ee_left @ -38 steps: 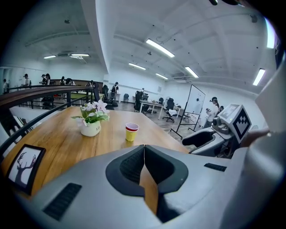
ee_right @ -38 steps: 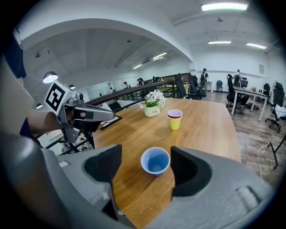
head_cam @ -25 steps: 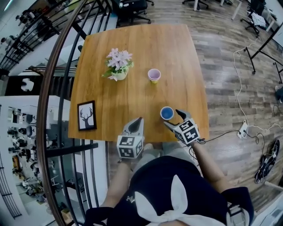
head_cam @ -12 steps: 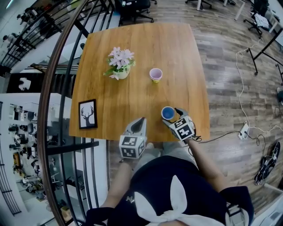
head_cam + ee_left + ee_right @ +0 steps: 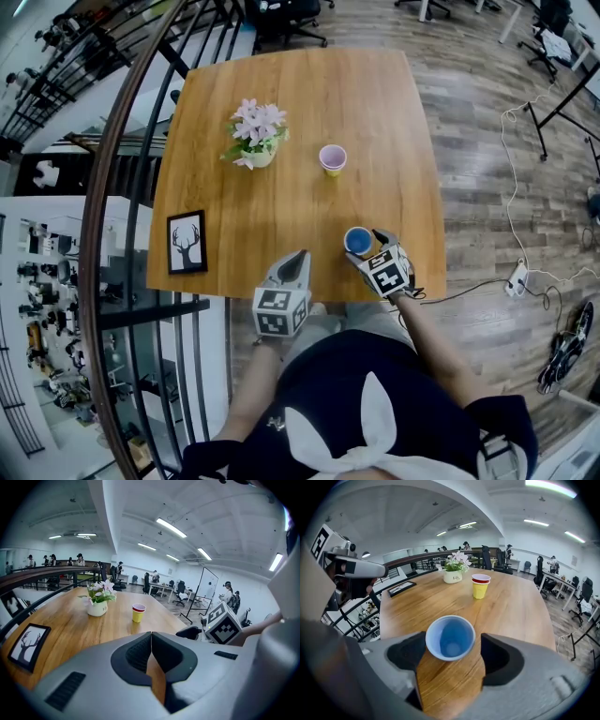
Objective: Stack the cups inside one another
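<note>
1. A person stood at the near edge of a wooden table, holding a two-jaw claw in each hand, seen from a camera on the head looking steeply down.
2. The right claw had its jaws wide apart, with nothing clamped.
3. A blue cup stood upright and open-mouthed on the table between the tips of those jaws. In the right gripper view its rim sat right against the left jaw, with a visible gap before the right jaw.
4. Well ahead of the right claw, and slightly to its right in the right gripper view, stood a yellow cup with a red cup nested inside it, only the red rim showing.
5. The left claw had its jaws pressed together, empty, with its tips over the table's near edge.
6. The right claw lay to the right of the left claw, and its marker cube showed in the left gripper view.
7. Ahead of the left claw and to its left stood a white pot of pink flowers.
8. Nearer and further to the left claw's left, a framed deer picture lay by the table edge.
9. A dark curved railing ran past the table on the left claw's left side.
</note>
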{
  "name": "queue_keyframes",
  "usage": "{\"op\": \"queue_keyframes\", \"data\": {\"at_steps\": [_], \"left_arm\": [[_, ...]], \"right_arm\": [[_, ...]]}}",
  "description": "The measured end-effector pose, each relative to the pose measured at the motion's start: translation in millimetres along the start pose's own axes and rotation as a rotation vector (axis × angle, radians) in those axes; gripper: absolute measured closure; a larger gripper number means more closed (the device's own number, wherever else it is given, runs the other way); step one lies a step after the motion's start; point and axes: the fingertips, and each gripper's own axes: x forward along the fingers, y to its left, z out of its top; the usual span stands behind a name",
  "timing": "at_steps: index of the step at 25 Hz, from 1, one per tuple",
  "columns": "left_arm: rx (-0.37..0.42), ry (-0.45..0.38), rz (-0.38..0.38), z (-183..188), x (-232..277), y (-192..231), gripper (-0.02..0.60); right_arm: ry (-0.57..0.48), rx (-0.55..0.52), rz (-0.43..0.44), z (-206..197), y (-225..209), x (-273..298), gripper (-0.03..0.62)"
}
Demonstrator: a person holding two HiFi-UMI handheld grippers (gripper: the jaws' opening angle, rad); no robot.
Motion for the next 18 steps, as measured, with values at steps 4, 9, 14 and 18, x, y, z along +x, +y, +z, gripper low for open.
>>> {"op": "queue_keyframes", "data": {"at_steps": [4,9,14,18], "left_arm": [[-0.002,0.001,-0.004,-0.6,2.6,2.1,0.563],[-0.001,-0.002,-0.011,3.3,1.6,0.1,0.563],[-0.001,-0.001,-0.013,3.6,3.6,3.2,0.563],[0.002,-0.002,-0.015,3.5,4.6,5.2,0.563]], "right_arm": [[-0.008,-0.005,0.001,2.1,-1.3,0.9,0.237],[-0.013,-0.022,0.009,3.7,1.1,-3.1,0.273],[-0.019,-0.022,0.019,4.5,2.5,-1.8,0.273],[-0.034,-0.035,0.023,9.9,1.7,-2.5,0.273]]}}
